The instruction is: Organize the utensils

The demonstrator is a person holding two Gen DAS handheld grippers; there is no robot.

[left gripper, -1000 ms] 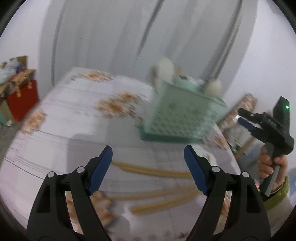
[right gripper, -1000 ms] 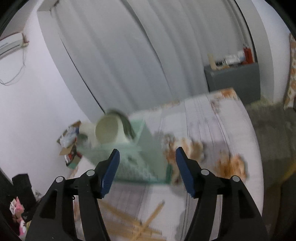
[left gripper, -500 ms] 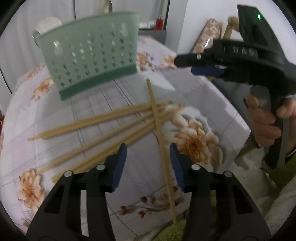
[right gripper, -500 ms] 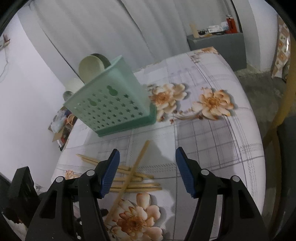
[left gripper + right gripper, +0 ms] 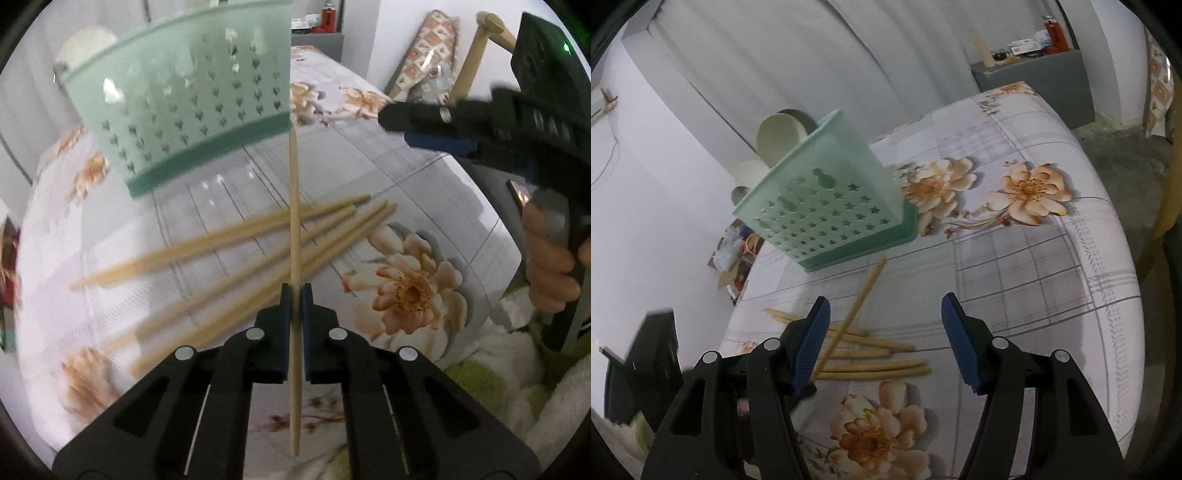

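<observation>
left wrist: left claw point(image 5: 294, 295) just closed, clamped on a chopstick point(image 5: 293, 206); long axis toward 12 o'clock, tip touching the green basket point(image 5: 184, 103). right wrist: right claw point(image 5: 884, 332) part open, empty; chopstick pile point(image 5: 871, 354) at 9 o'clock on the surface point(image 5: 1034, 280).

On my left wrist view, one long wooden chopstick point(image 5: 294, 206) lies across the pile of wooden chopsticks point(image 5: 236, 258) on the flowered tablecloth point(image 5: 406, 206), and it passes between the pads of my left gripper point(image 5: 294, 295). Behind the pile stands the mint-green perforated plastic basket point(image 5: 184, 92). My right gripper point(image 5: 884, 317) hangs above the cloth, right of the pile.
</observation>
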